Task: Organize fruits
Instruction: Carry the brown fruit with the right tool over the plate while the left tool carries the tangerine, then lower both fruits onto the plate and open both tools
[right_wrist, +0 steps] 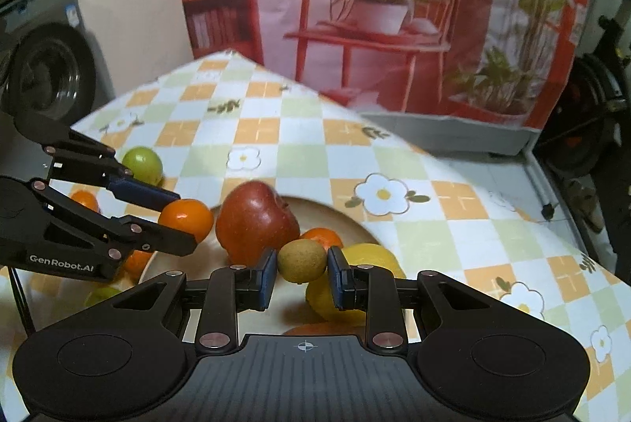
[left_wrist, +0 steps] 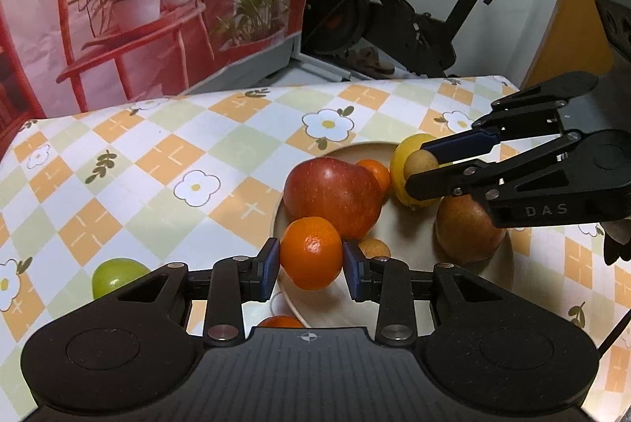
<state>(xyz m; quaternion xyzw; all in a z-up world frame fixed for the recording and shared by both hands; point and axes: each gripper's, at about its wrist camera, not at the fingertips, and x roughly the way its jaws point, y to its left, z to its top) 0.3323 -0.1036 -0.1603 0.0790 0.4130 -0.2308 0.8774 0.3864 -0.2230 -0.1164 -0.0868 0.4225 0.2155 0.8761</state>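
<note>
Over the plate's near rim: left gripper [left_wrist: 311, 266] clamps a tangerine [left_wrist: 311, 252].
Right gripper [right_wrist: 301, 272]: closed on a small brown fruit [right_wrist: 301, 261], above the lemon [right_wrist: 366, 256].
Plate [left_wrist: 394, 150]: red apple [left_wrist: 333, 195] at centre, second apple [left_wrist: 469, 232] at 3 o'clock.
Tablecloth [left_wrist: 157, 161]: green fruit [left_wrist: 118, 276] at 9 o'clock, off the plate.

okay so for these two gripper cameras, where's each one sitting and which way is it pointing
Left wrist: sits behind the left gripper, looking forward over the plate toward the exercise bike; its own fingers clamp a mandarin, and the right gripper enters from the right.
Right wrist: sits behind the right gripper, facing the red chair backdrop; its fingers clamp a small brownish-green fruit, left gripper at left.
Shared: red apple, lemon, plate, checkered tablecloth.
</note>
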